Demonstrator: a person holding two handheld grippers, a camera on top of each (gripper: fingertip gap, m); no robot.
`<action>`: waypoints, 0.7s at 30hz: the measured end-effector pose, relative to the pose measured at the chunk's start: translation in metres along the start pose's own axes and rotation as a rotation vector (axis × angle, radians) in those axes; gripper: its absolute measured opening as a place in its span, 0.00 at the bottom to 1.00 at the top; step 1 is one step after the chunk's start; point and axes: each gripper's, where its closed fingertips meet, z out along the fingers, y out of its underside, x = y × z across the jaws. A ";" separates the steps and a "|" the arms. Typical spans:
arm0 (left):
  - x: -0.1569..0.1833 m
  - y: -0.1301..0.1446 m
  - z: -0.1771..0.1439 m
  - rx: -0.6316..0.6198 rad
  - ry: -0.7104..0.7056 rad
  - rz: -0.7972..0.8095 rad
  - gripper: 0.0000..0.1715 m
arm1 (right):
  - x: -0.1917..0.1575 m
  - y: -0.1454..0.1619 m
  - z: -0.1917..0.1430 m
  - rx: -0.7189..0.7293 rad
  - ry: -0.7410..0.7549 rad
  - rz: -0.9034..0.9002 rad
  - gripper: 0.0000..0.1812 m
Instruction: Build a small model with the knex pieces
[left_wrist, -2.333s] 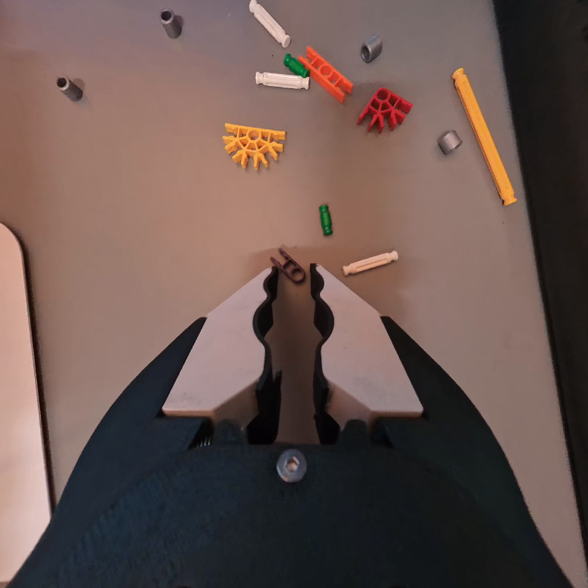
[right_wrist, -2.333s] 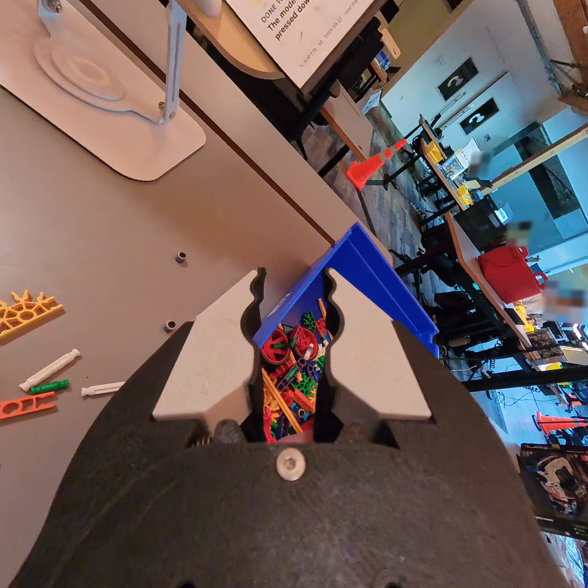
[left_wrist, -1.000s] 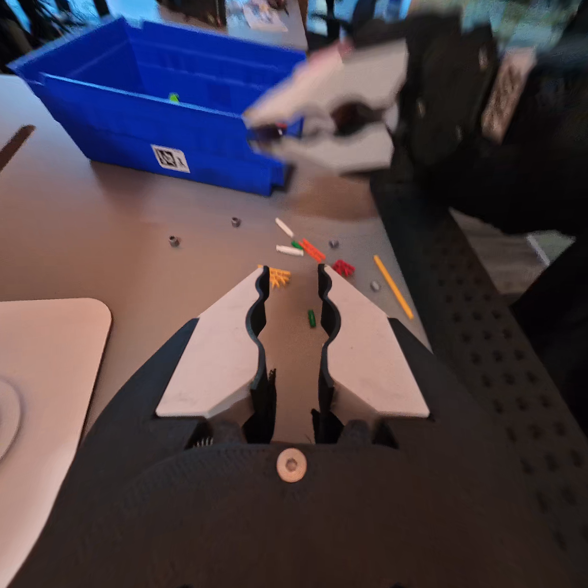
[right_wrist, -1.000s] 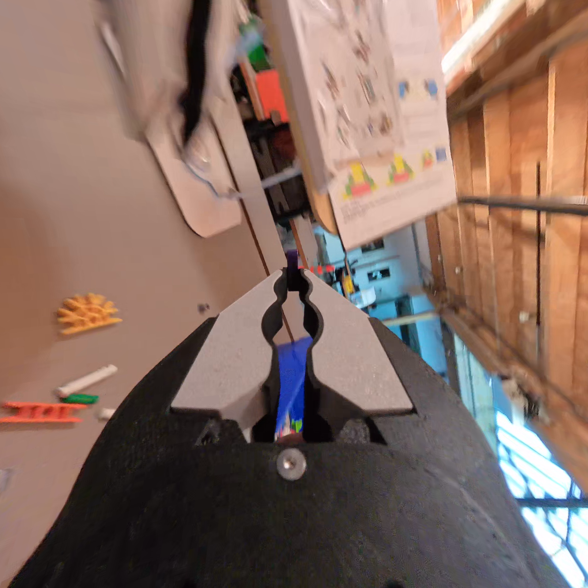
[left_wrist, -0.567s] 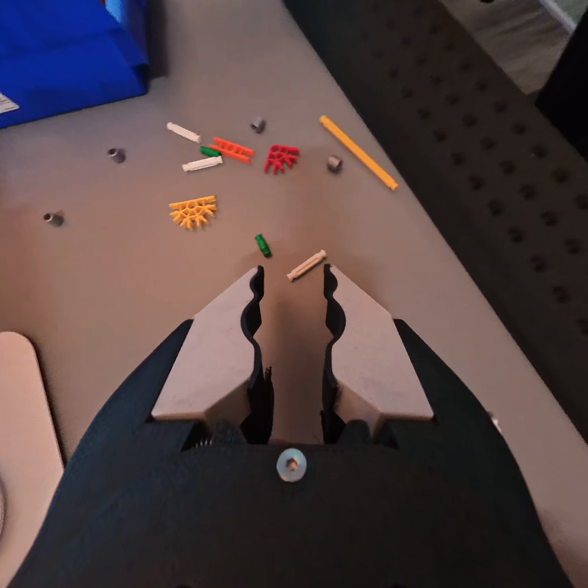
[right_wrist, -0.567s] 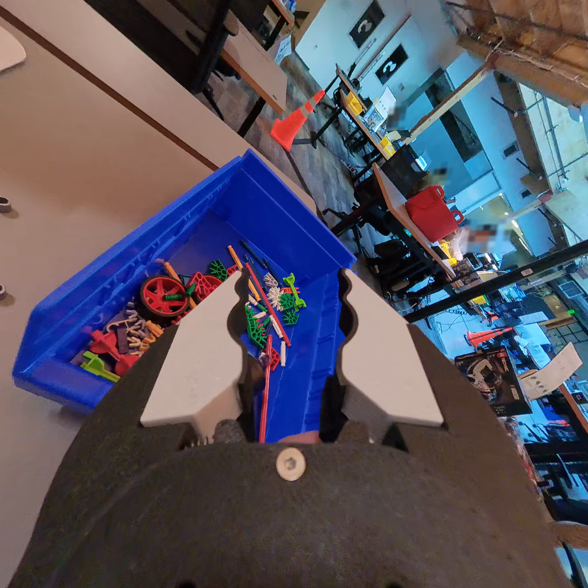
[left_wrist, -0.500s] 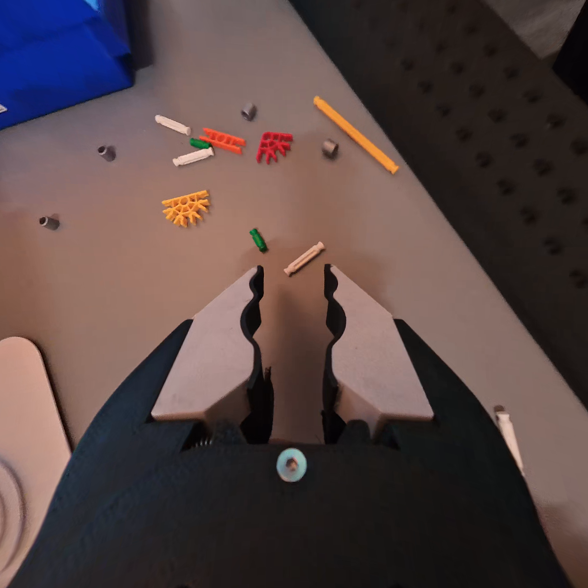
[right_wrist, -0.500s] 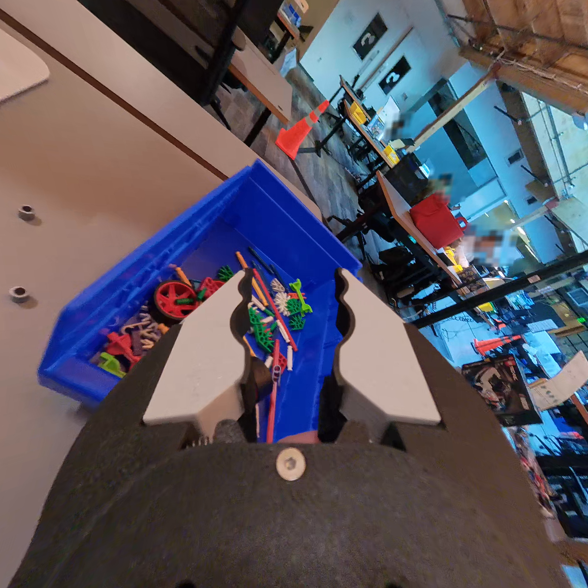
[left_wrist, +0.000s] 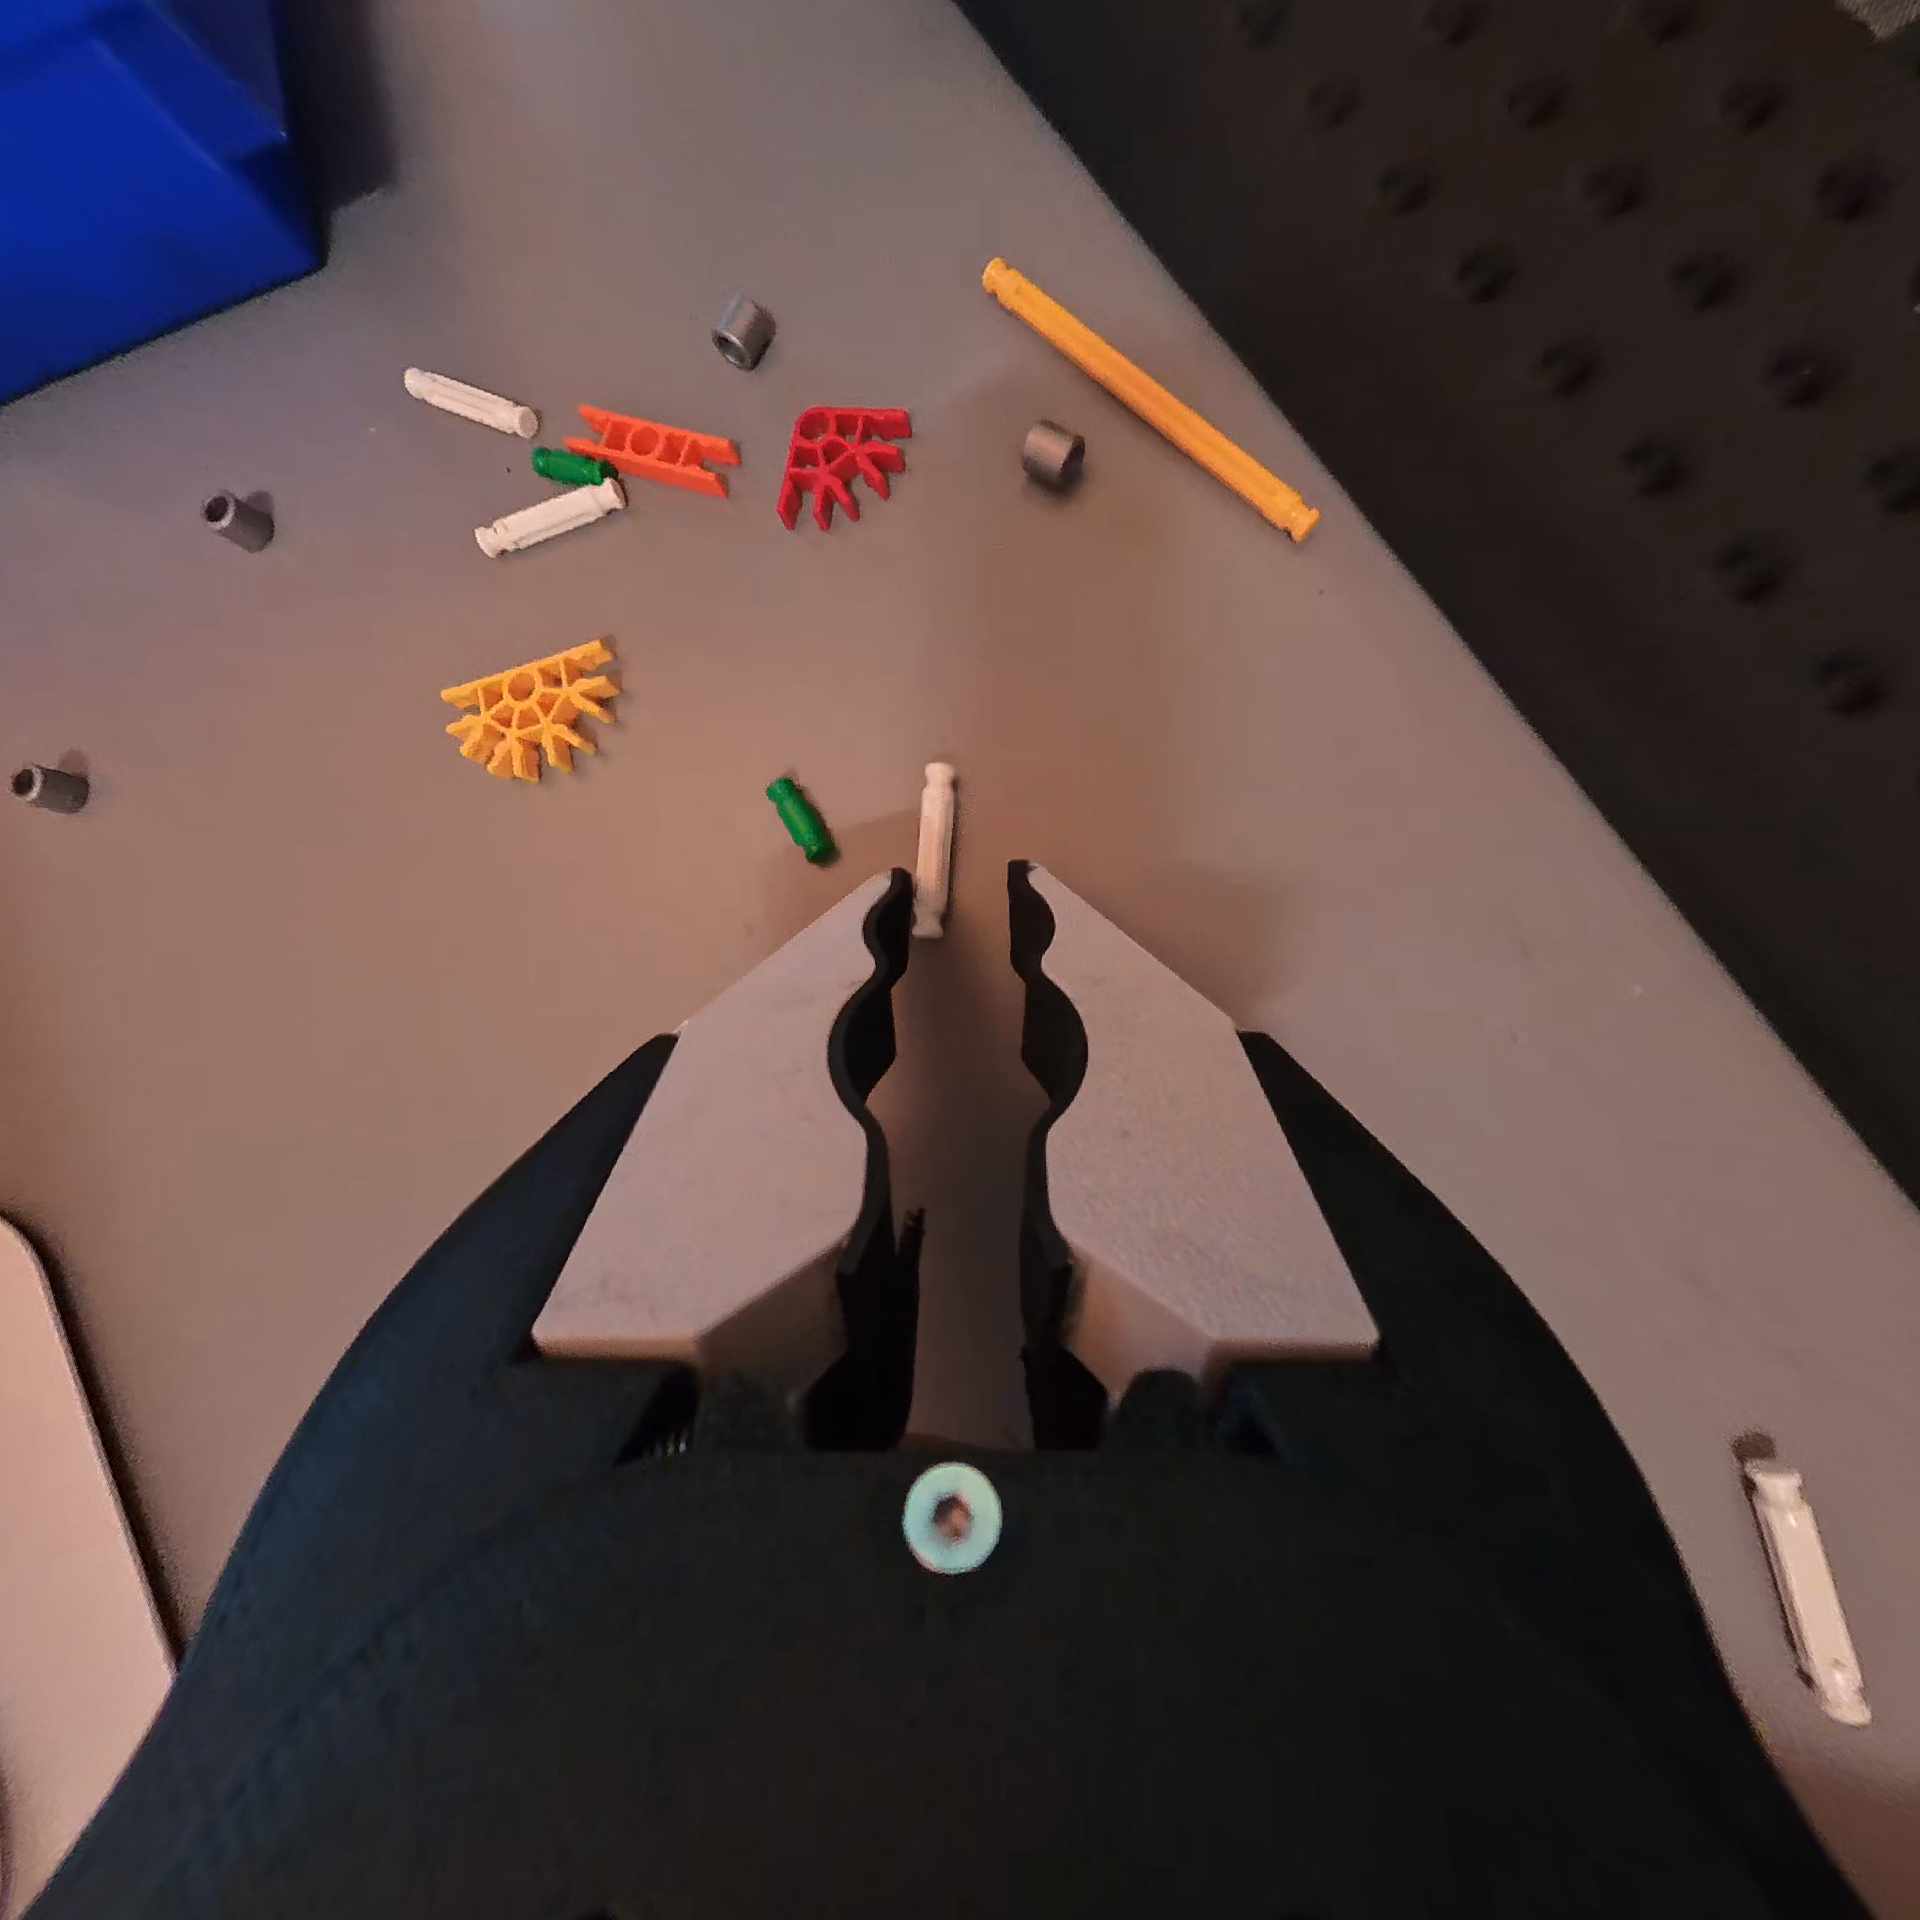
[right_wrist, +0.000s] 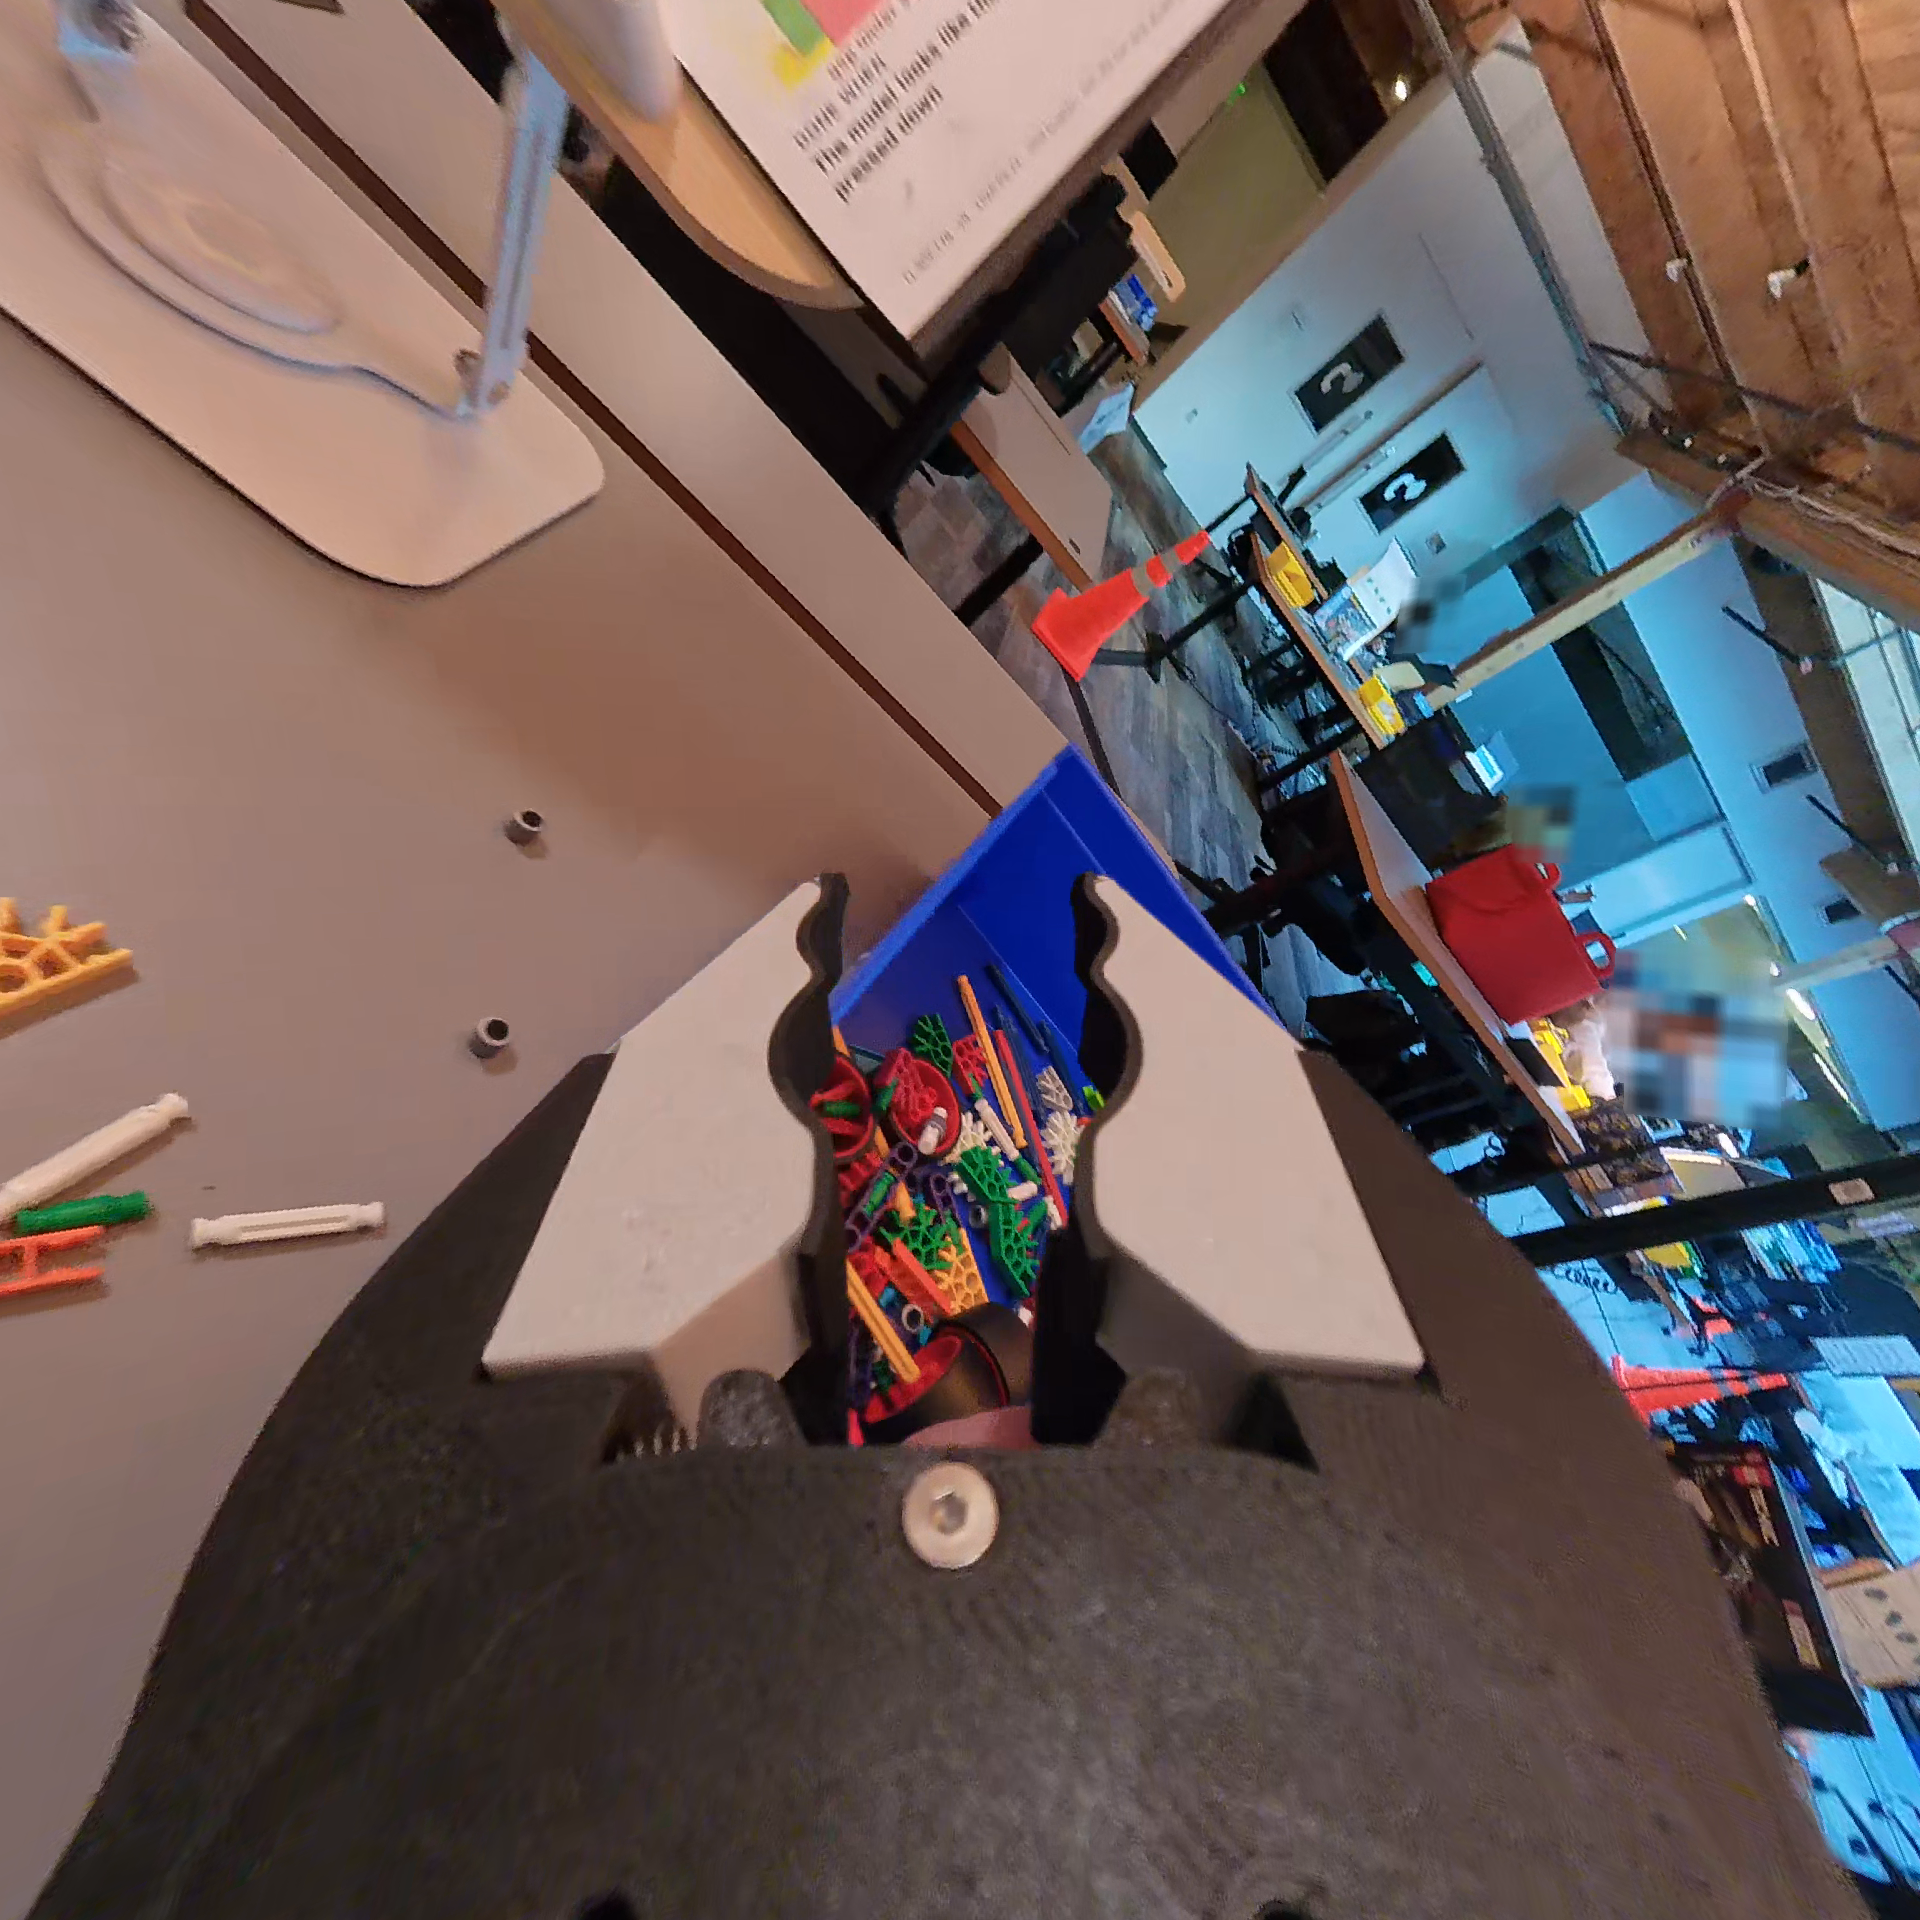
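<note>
Left wrist view: left gripper (left_wrist: 958, 883) stood empty, jaws parted narrowly, one tip just beside a small white rod (left_wrist: 935, 850) lying on the grey desk (left_wrist: 1195, 831); green peg (left_wrist: 800, 819) near. Right wrist view: right gripper (right_wrist: 956, 904) empty, moderately parted, over a blue bin (right_wrist: 1023, 883) of mixed pieces.

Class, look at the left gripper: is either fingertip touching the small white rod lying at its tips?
Cannot tell. In the left wrist view the white rod meets the left gripper finger's edge, with no gap or contact plainly visible.
</note>
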 end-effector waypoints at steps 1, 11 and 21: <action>-0.001 -0.001 0.001 0.000 -0.005 -0.004 0.10 | -0.004 -0.003 -0.001 0.005 -0.008 -0.009 0.23; -0.029 -0.014 -0.008 0.071 -0.131 -0.072 0.02 | -0.068 -0.045 -0.019 0.177 -0.217 -0.065 0.24; -0.066 -0.061 -0.069 0.451 -0.119 -0.433 0.02 | -0.161 -0.060 -0.035 0.309 -0.316 -0.479 0.20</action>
